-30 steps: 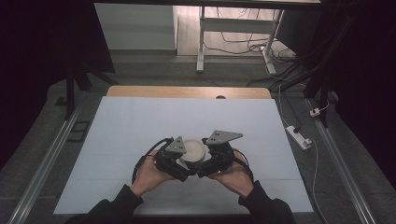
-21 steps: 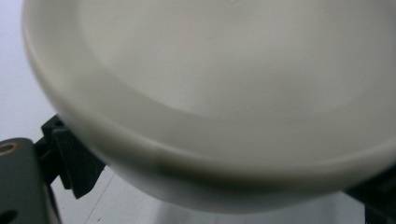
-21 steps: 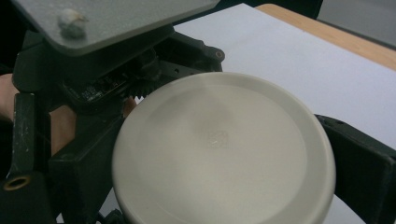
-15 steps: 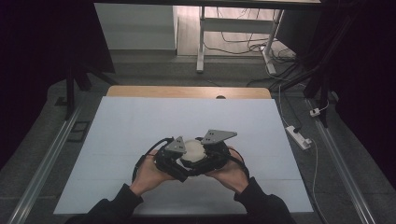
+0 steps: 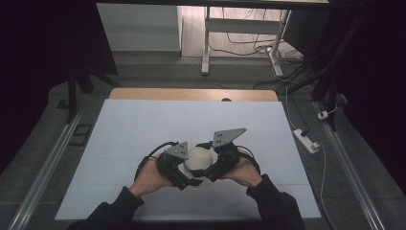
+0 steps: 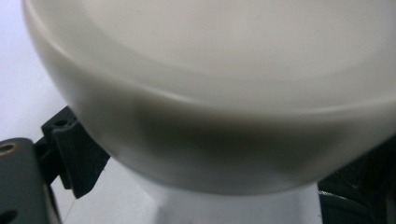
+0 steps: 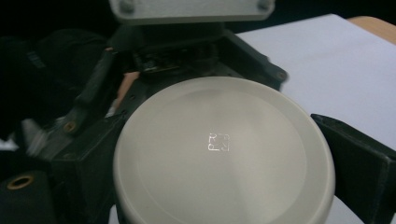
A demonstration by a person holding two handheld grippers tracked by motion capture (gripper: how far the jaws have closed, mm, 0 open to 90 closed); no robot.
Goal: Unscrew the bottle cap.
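I have the lid [image 5: 199, 160] squeezed between both tongs just above the surface [image 5: 143, 124], left tongs [image 5: 184, 172] clamped on its left edge, right tongs [image 5: 207, 171] on its right, equally near.

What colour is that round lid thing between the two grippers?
The round lid is plain cream-white, clearest in the right gripper view.
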